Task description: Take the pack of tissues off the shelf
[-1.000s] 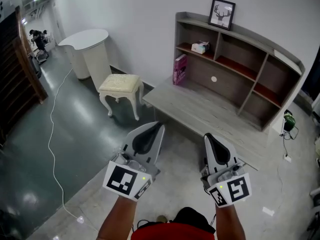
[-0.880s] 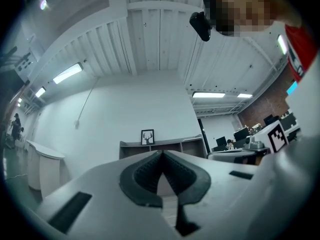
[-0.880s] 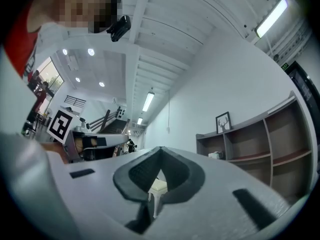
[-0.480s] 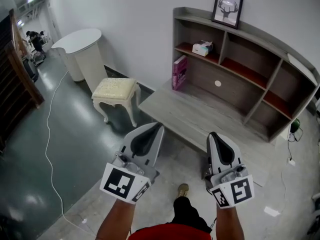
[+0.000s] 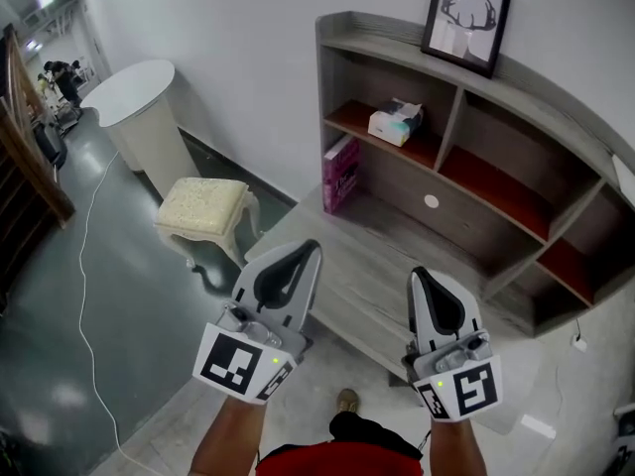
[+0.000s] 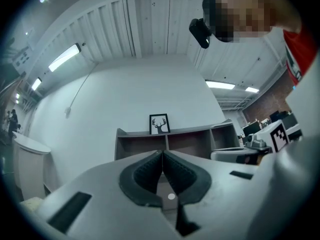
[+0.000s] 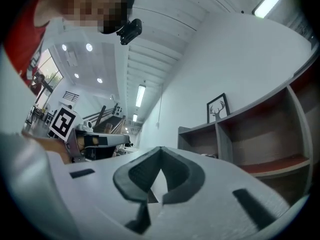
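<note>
The pack of tissues [image 5: 395, 123], white and pale green, lies on the red-brown board in the upper left compartment of the grey shelf unit [image 5: 516, 87]. My left gripper [image 5: 306, 250] is shut and empty, held over the front edge of the desk top [image 5: 369, 266], well short of the tissues. My right gripper [image 5: 418, 277] is beside it, also shut with nothing in it. In the left gripper view the jaws [image 6: 162, 155] meet in front of the shelf unit [image 6: 140, 143]. The right gripper view shows closed jaws [image 7: 160, 152] before the shelf unit [image 7: 260, 134].
A framed deer picture [image 5: 466, 18] stands on top of the shelf unit. A pink book [image 5: 339, 173] leans at the unit's left end. A cream stool [image 5: 203, 206] and a white round counter [image 5: 134, 97] stand to the left. A white cable [image 5: 89, 266] runs across the floor.
The view has come closer to the shelf unit, which now looks larger and nearer. Both grippers stay shut and side by side, now over the desk's front edge.
</note>
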A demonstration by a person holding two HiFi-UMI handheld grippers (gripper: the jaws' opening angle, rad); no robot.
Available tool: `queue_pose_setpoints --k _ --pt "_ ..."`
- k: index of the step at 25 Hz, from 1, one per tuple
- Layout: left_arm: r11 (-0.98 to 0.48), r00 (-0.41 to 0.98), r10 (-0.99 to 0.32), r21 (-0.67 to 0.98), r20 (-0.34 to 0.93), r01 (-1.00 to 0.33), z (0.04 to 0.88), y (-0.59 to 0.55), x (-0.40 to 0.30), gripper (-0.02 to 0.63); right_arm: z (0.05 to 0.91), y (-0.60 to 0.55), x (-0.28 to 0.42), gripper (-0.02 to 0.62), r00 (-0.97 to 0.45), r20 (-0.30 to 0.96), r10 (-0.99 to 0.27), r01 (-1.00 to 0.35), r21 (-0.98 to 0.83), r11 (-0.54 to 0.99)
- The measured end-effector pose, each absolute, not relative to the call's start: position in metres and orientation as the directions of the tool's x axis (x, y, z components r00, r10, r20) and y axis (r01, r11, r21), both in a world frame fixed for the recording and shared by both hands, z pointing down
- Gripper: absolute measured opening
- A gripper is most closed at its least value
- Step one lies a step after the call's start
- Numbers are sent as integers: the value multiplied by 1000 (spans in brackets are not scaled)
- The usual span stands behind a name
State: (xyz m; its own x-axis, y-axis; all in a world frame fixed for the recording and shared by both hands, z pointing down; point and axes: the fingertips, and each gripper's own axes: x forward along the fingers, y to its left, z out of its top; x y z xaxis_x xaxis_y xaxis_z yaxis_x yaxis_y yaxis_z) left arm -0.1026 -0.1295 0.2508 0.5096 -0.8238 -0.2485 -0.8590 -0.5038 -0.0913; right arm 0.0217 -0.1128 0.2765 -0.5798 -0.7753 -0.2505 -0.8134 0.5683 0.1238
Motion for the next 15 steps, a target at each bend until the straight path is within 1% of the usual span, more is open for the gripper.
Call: queue_pose_setpoints --k 10,11,12,13,15 --pt "-514 521 -830 -86 -202 -853 249 -254 -59 16 277 -212 52 5 -559 -252 -790 -828 105 552" --pt "-522 528 -826 -86 -194 -848 249 -264 -55 46 276 -218 54 5 -553 -252 -794 -831 104 546" --pt "-531 537 -823 -86 -187 -843 249 -274 -51 98 275 -223 55 5 -547 -253 -798 -836 104 539" --pt "-539 545 -819 -86 -179 -838 249 -283 -47 136 274 -228 56 5 -540 -253 -803 -840 106 531" --pt "-554 560 -812 -85 -165 -828 251 -302 -41 198 272 -235 56 5 -526 -256 -811 -850 117 514"
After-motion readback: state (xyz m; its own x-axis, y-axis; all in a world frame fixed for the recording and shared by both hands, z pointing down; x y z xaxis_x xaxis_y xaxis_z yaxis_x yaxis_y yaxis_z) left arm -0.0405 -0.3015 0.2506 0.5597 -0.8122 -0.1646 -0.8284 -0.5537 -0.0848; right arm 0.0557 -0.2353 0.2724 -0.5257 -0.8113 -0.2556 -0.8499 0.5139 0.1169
